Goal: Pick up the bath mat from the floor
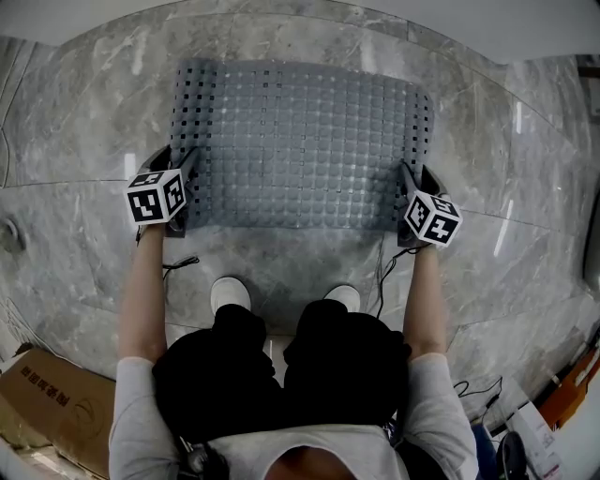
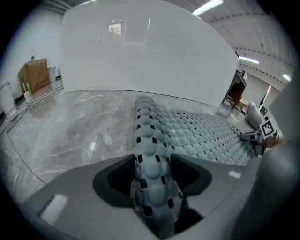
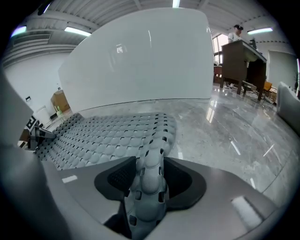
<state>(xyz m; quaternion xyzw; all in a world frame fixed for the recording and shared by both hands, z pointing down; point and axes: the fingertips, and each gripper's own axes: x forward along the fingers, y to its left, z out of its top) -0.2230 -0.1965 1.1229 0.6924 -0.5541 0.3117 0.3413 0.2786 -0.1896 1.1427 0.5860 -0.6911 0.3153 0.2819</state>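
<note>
A grey studded bath mat (image 1: pixel 300 141) with small square holes lies on the marble floor in front of the person's feet. My left gripper (image 1: pixel 186 169) is at the mat's near left corner. In the left gripper view the mat's edge (image 2: pixel 151 154) stands up as a fold pinched between the jaws of that gripper (image 2: pixel 152 185). At the near right corner sits my right gripper (image 1: pixel 410 185). The right gripper view shows its jaws (image 3: pixel 147 180) closed on a raised fold of the mat (image 3: pixel 152 159). The rest of the mat looks flat on the floor.
A white curved wall (image 1: pixel 525 23) runs along the far side of the floor. The person's white shoes (image 1: pixel 231 292) stand just behind the mat. A cardboard box (image 1: pixel 47 403) lies at lower left, clutter (image 1: pixel 562 394) at lower right. A dark desk (image 3: pixel 241 61) stands far off.
</note>
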